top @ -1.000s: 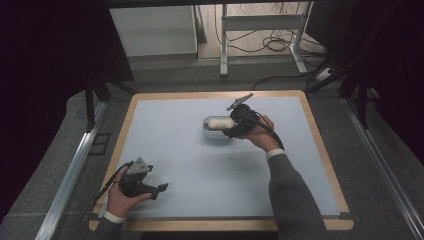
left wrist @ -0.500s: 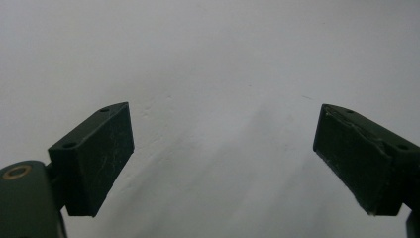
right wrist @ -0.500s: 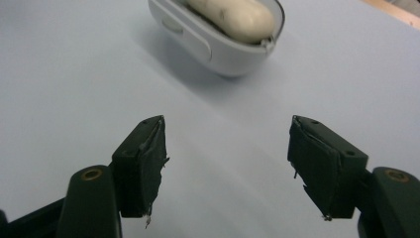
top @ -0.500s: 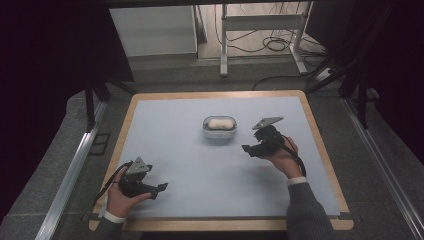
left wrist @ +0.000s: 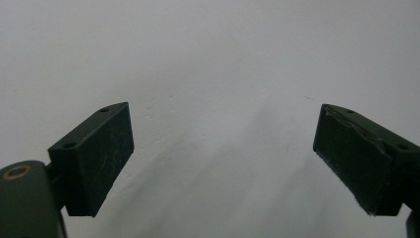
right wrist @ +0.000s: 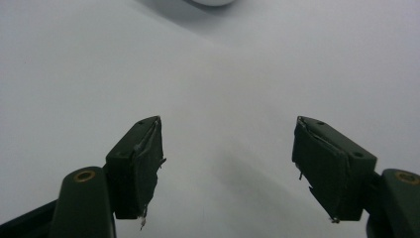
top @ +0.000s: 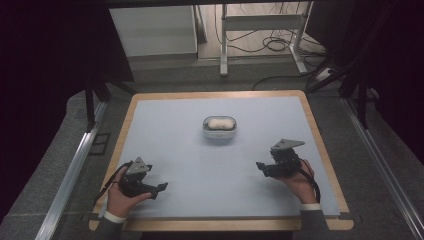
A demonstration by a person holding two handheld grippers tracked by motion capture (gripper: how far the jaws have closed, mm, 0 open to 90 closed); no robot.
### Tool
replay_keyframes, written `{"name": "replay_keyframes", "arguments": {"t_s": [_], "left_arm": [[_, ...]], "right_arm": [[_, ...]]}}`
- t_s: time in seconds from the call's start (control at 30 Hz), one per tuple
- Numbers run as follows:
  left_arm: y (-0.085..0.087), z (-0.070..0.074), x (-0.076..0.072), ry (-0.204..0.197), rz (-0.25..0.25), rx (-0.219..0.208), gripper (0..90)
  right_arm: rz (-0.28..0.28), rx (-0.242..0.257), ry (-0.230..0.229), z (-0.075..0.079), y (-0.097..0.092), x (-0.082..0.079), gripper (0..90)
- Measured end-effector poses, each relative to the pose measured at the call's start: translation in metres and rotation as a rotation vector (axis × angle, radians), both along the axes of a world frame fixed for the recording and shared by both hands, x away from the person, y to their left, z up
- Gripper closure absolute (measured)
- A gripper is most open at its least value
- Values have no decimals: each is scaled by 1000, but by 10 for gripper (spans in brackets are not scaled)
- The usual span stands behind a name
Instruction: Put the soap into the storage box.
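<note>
A small white oval container (top: 219, 128) with a pale rounded object inside rests on the table, just behind its middle. Its lower edge shows as a white curve (right wrist: 212, 2) at the top of the right gripper view. My right gripper (top: 260, 167) sits low at the front right of the table, held in a hand, jaws open and pointing left with nothing between them (right wrist: 228, 168). My left gripper (top: 162, 188) rests at the front left in the other hand. It is open as well, with only bare table between its pads (left wrist: 223, 158).
The table (top: 175, 120) has a pale blue top with a wooden border. Metal rails (top: 67, 175) run along the floor on both sides. A white cabinet (top: 152, 30) and a metal frame (top: 260, 22) with cables stand behind the table.
My right gripper left the white container behind the table's middle and pulled back toward the front right corner. The left gripper stayed where it was.
</note>
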State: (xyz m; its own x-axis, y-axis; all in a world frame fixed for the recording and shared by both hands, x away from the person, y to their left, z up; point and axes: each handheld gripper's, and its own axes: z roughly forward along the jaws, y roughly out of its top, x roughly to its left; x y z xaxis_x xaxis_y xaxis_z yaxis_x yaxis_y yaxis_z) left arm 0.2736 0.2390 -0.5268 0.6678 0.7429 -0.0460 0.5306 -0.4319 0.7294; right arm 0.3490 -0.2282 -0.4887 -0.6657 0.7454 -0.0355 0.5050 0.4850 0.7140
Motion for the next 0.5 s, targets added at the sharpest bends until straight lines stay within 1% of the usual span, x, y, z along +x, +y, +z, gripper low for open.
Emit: {"name": "replay_keyframes", "arguments": {"t_s": [0.07, 0.1, 0.17, 0.2, 0.33, 0.5], "left_arm": [[1, 0, 0, -4, 1, 1, 92], [1, 0, 0, -4, 1, 1, 92], [1, 1, 0, -6, 2, 1, 92], [1, 1, 0, -7, 2, 0, 92], [1, 1, 0, -8, 0, -3, 91], [0, 0, 0, -8, 0, -6, 91]], "right_arm": [[-17, -9, 6, -2, -5, -6, 260], [-17, -9, 6, -2, -5, -6, 260], [-25, 3, 4, -3, -8, -10, 260], [-29, 2, 0, -3, -11, -13, 260], [-43, 11, -5, -2, -15, -14, 252], [-49, 3, 0, -5, -14, -13, 243]]}}
